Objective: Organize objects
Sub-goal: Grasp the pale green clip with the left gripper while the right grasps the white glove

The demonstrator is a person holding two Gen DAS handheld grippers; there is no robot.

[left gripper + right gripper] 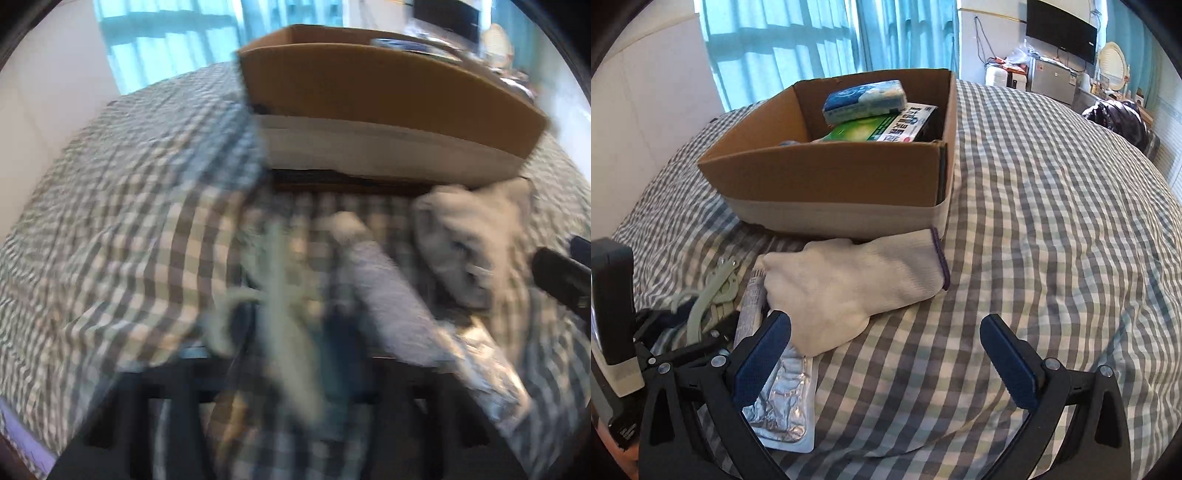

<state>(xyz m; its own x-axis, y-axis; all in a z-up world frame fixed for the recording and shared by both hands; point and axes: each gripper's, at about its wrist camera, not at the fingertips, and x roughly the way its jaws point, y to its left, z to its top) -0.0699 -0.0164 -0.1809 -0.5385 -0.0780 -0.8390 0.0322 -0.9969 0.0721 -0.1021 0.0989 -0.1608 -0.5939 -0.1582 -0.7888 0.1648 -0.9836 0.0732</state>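
A cardboard box (827, 177) stands on the checked bedspread (1052, 221) and holds a blue-white tissue pack (866, 99) and a green-white carton (886, 127). A white glove (849, 280) lies in front of the box, with a silver blister pack (783, 398) beside it. My right gripper (886, 354) is open and empty, just short of the glove. My left gripper (291, 332) is blurred and seems shut on a pale green plastic clip (284, 302), which also shows in the right wrist view (709, 299). The box (388, 96), glove (472, 240) and blister pack (491, 380) also show in the left wrist view.
A tube (751, 295) lies left of the glove. Turquoise curtains (812, 40) hang behind the bed. A wall screen (1060, 27), a small cabinet (1052, 79) and a dark bag (1115, 118) stand at the far right.
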